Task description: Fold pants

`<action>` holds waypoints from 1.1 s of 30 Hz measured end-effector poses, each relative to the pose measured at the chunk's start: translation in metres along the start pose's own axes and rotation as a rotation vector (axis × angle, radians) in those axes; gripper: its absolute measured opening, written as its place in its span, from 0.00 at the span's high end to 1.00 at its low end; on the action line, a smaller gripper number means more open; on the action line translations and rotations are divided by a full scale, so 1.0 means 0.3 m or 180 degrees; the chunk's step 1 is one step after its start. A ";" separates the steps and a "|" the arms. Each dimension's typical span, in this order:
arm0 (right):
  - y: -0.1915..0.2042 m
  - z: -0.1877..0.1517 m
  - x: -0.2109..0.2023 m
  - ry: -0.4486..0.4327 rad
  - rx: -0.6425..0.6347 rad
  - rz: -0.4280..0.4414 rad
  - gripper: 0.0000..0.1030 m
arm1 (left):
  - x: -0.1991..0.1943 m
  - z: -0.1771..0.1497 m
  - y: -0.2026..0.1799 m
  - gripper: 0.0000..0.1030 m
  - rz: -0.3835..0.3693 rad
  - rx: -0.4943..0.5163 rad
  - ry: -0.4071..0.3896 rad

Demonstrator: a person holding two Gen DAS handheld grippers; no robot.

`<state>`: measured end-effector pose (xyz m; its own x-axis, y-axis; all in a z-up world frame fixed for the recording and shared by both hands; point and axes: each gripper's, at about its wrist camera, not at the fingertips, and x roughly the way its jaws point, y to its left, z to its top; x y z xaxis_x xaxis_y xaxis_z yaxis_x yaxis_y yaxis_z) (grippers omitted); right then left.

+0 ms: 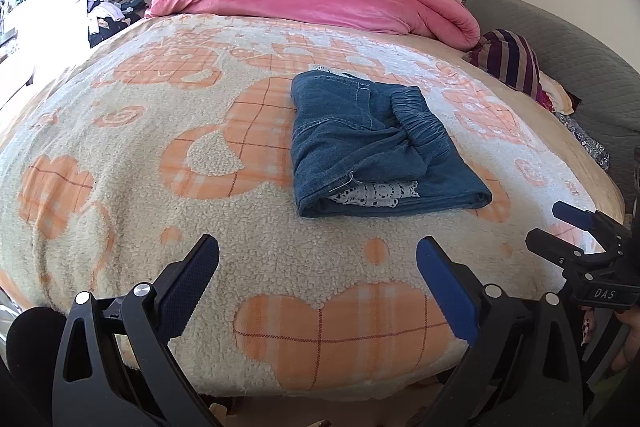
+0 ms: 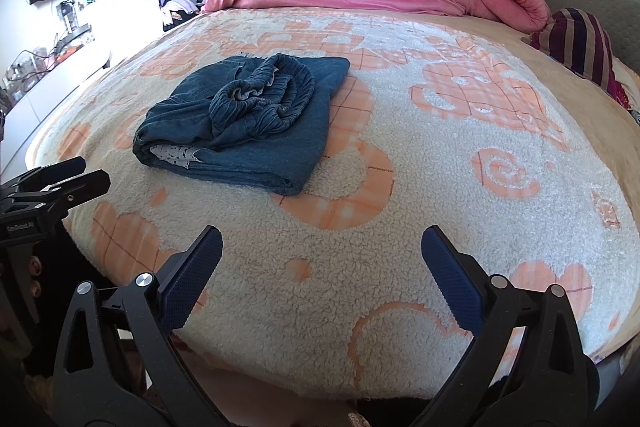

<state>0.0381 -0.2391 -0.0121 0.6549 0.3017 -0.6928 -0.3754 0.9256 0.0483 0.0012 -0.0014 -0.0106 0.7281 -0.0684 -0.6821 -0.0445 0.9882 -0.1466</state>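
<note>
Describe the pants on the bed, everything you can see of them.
The pants are blue denim, folded into a compact, slightly rumpled bundle. The gathered elastic waistband lies bunched on top; white lace trim peeks from the near folded edge. They rest flat on the fleecy cream-and-orange blanket. Neither open gripper touches them.

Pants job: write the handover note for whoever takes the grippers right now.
Left gripper: open, holding nothing, held off the near edge of the bed.
Right gripper: open, holding nothing, also back from the pants.
Pants: blue denim, lying in a folded bundle on the cream and orange blanket, elastic waistband bunched on top, white lace trim showing at the near edge.
Done: the pants are folded into a compact stack and released.
Left: probably nothing beyond flattening the bunched waistband if a neater fold is wanted.
</note>
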 end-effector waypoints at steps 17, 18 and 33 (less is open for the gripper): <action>-0.003 -0.004 0.000 0.0016 0.0010 -0.0013 0.09 | -0.003 0.004 0.002 0.04 -0.0017 0.0008 0.0002; -0.004 -0.005 0.000 0.0019 0.0011 -0.0013 0.09 | -0.003 0.005 0.002 0.04 -0.0028 0.0007 0.0003; -0.072 0.014 0.048 0.0134 0.0111 -0.0167 0.09 | 0.013 0.053 0.050 0.04 -0.0040 -0.0108 0.0010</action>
<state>0.0583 -0.2539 -0.0200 0.6445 0.2435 -0.7248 -0.3178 0.9475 0.0357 0.0141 0.0153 -0.0041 0.7267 -0.0814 -0.6822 -0.0584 0.9821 -0.1793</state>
